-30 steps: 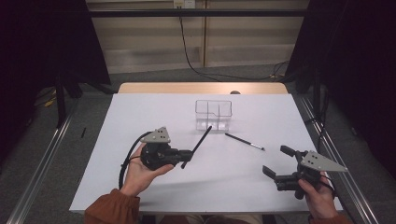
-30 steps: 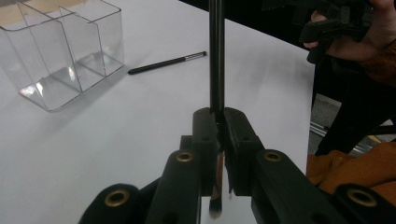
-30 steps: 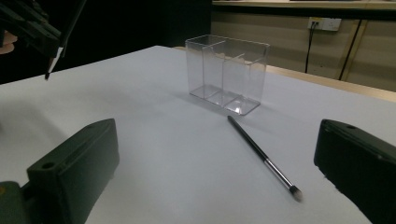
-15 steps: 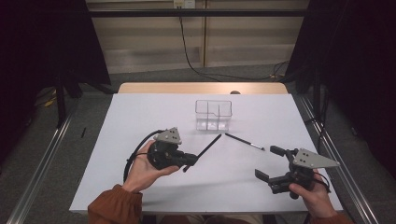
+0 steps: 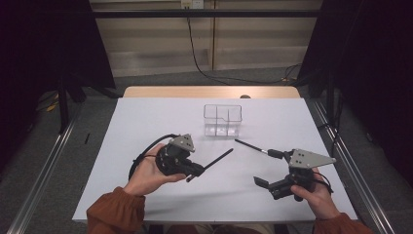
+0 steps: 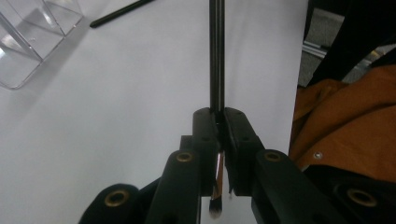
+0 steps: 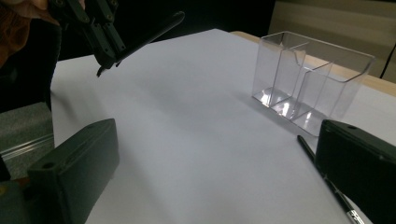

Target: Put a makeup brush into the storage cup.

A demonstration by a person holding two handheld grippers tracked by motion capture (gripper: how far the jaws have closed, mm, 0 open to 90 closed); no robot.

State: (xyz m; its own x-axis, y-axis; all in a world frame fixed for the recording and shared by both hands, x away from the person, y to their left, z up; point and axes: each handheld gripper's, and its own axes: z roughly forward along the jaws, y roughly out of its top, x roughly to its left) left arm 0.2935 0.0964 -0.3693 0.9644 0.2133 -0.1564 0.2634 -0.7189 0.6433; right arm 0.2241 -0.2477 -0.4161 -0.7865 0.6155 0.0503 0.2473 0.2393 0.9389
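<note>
Brush clamped in your left gripper (image 5: 198, 170), second brush lying loose by your wide-open right gripper (image 5: 272, 168).

Your left jaws are shut on the brush (image 6: 215, 70) near its bristle end, so the long handle pokes up and out toward the clear holder (image 5: 222, 120); with so much length past the jaws it could pivot or slip, and swinging it in low could knock the light holder across the table (image 5: 146, 122). The second brush (image 5: 251, 146) sits just beside your right gripper and could be nudged away. Since a second ago, the held brush has tilted from pointing at the holder to pointing more rightward, and your right gripper has come closer to the loose brush.
</note>
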